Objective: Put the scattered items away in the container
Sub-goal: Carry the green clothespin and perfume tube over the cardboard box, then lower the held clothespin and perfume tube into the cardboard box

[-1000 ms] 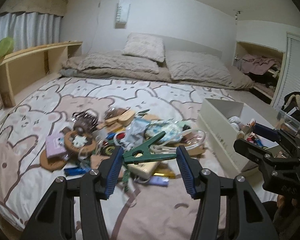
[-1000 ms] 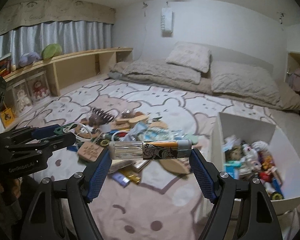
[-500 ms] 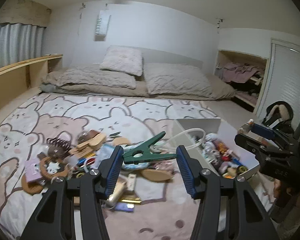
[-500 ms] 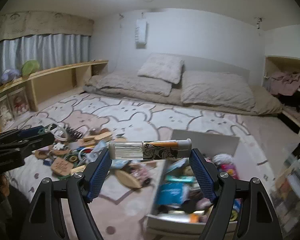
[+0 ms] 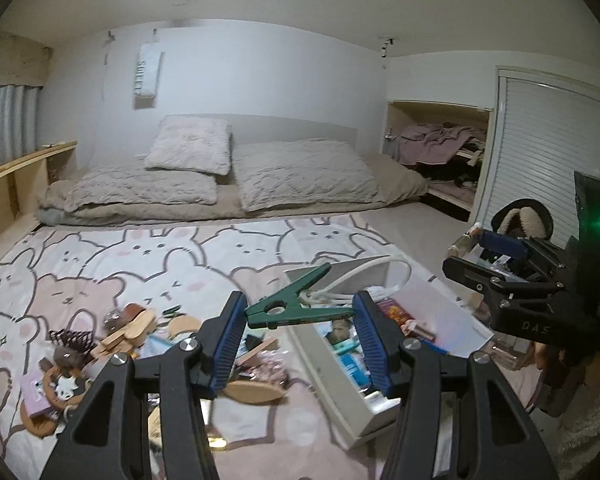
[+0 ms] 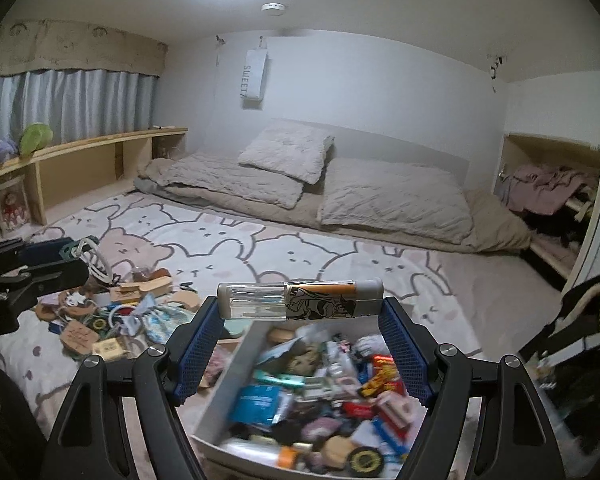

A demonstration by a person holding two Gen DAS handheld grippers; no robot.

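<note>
Overhead now, both tilted slightly downward above the white container: left gripper clamped on a green clip trailing a white cord; right gripper gripping a clear tube crosswise between blue fingers. Scattered items on the bunny rug alongside.

A rug printed with cartoon bears and rabbits covers the floor across the middle of the frame. At lower left a heap of small scattered items lies on it; at lower centre stands a white container, crammed full. Beige bedding with pillows lies behind, upper centre.
</note>
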